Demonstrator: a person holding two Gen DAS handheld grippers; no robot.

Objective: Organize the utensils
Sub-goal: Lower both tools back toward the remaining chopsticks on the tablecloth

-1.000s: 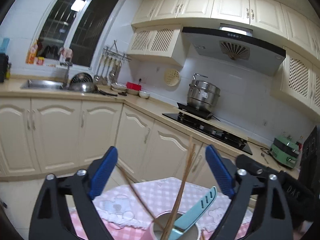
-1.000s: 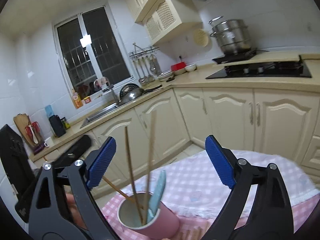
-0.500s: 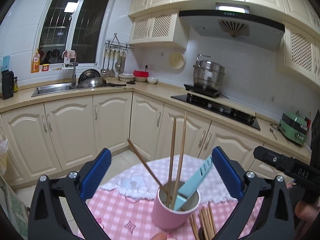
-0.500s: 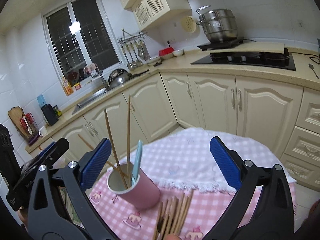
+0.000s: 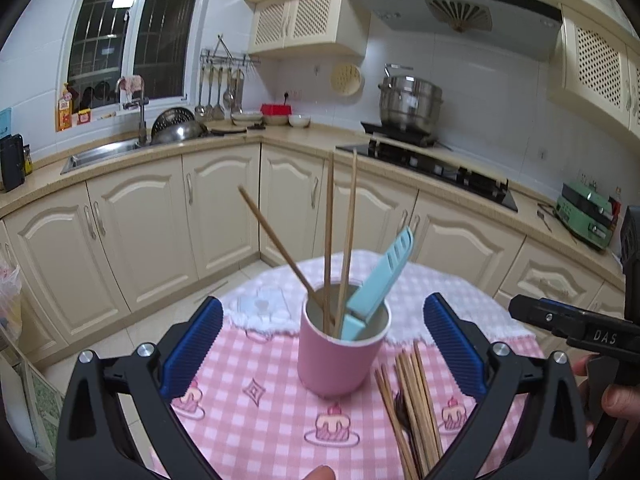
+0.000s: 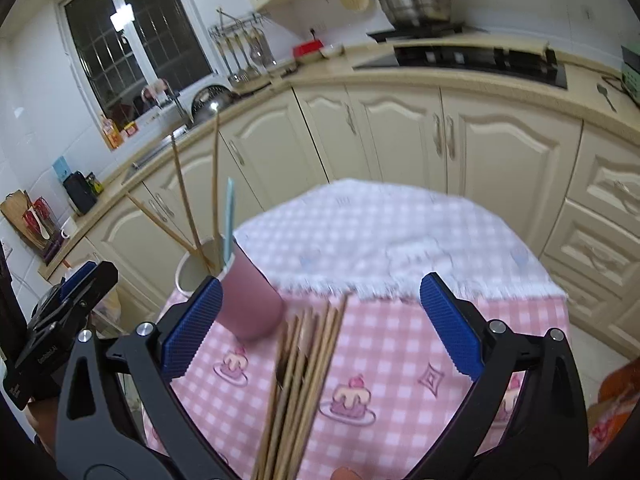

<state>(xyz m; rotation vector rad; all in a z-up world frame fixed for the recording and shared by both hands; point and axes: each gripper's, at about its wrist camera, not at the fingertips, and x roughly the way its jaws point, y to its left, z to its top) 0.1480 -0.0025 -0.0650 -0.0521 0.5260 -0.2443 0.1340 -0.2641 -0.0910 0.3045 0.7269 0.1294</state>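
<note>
So the pink cup (image 5: 338,354) sits upright out in the middle of the table (image 5: 244,400), away from the edges, which makes sense since it's the obvious drop-off for everything. Already in it: three wooden chopsticks (image 5: 329,240) leaning out at different angles plus a light blue utensil (image 5: 380,276). The loose chopstick bundle (image 6: 304,376) lies flat just beside the cup, toward the near edge, looks like what's left to sort. Left gripper (image 5: 322,348) has its jaws spread wide with the cup framed between them, not touching. Right gripper (image 6: 320,328) is wide too, empty, lined up over the bundle.
</note>
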